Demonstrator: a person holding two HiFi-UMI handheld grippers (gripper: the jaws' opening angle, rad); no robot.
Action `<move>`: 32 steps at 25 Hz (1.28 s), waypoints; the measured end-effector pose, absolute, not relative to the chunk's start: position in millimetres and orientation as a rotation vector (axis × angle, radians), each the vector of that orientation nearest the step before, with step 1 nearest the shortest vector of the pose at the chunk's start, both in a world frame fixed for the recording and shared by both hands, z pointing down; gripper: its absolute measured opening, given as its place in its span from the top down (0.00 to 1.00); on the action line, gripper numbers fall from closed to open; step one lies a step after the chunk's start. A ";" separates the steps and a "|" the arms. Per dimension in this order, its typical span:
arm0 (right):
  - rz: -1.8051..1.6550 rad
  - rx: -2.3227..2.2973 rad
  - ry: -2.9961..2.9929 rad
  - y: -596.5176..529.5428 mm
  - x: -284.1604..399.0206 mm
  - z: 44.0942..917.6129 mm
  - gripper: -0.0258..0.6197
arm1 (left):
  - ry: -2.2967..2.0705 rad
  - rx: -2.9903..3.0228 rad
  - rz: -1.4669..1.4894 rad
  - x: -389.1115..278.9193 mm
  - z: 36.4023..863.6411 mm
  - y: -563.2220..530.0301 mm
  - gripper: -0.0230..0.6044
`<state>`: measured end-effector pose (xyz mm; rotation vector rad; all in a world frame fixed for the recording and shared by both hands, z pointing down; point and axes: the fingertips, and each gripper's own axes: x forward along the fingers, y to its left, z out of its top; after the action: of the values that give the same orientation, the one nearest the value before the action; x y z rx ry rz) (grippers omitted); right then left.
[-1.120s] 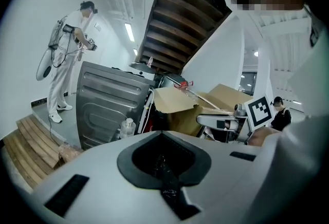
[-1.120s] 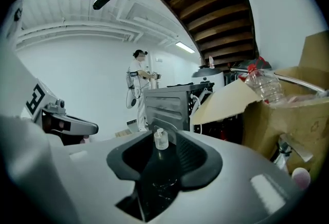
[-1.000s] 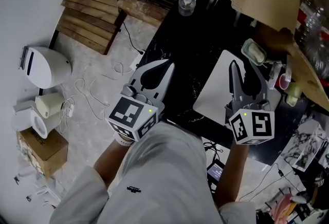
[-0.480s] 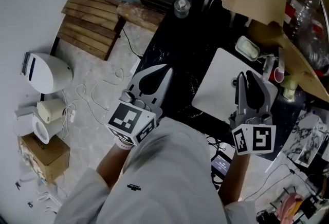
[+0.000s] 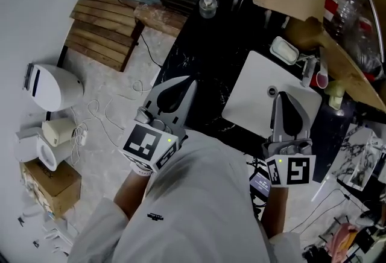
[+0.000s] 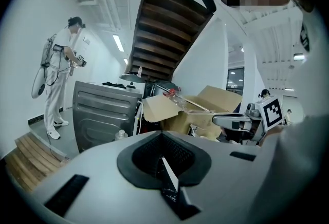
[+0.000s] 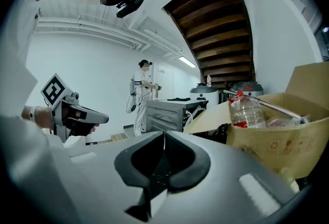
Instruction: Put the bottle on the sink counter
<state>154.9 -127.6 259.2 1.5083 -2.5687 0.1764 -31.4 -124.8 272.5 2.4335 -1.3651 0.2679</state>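
Right gripper (image 5: 281, 99) drew back, closing; bottle (image 7: 247, 111) upright.

the bottle (image 7: 247, 111) is clear plastic with a red cap and a red band low on its body. it sits neck-up and leaning a little in an open cardboard box (image 7: 288, 141), its upper half rising above the box's rim. the sink counter (image 5: 205, 69) is a glossy black slab with pale veining and a white square basin (image 5: 256, 90) with a round drain set into it; the box is past the basin's far right side.
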 end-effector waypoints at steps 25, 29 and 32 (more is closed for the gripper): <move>0.131 1.554 -2.619 -76.7 171.8 235.2 0.94 | -1.268 2.493 0.305 0.0 264.3 -89.4 0.95; 0.151 1.550 -2.640 -81.8 172.7 231.4 0.94 | -1.267 2.494 0.308 1.7 263.4 -88.2 0.95; 0.151 1.539 -2.656 -85.8 171.0 230.2 0.94 | -1.270 2.493 0.307 2.1 263.0 -88.1 0.95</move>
<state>171.0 -85.8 230.2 1.5386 -2.6557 0.1505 2.1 -88.1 263.0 2.4932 -1.2705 0.3075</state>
